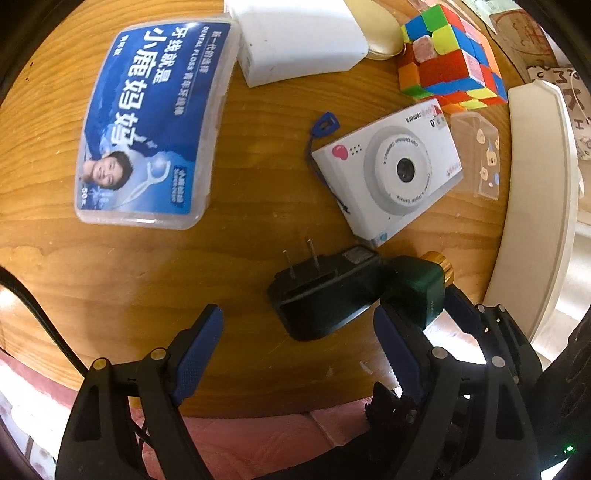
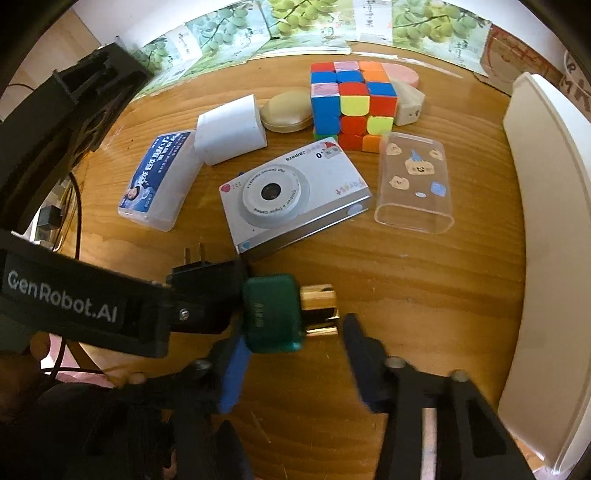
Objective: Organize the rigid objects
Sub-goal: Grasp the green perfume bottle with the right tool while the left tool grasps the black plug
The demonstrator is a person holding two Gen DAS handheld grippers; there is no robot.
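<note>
On the round wooden table (image 1: 110,280) lie a black plug adapter (image 1: 325,291), a dark green bottle with a gold cap (image 2: 275,317), a white toy camera (image 1: 391,173), a blue dental floss box (image 1: 151,125), a white block (image 1: 299,37) and a colour cube (image 1: 450,55). My left gripper (image 1: 295,336) is open, its fingers either side of the black adapter (image 2: 207,291). My right gripper (image 2: 295,358) is open just behind the green bottle (image 1: 417,288), jaws flanking its near end without clear contact.
A white tray (image 2: 543,236) stands at the right edge of the table. A clear phone case (image 2: 415,184), a tan oval case (image 2: 286,112), a pink disc (image 2: 402,75) and a white eraser (image 2: 408,103) lie at the back. Printed sheets (image 2: 295,22) line the far edge.
</note>
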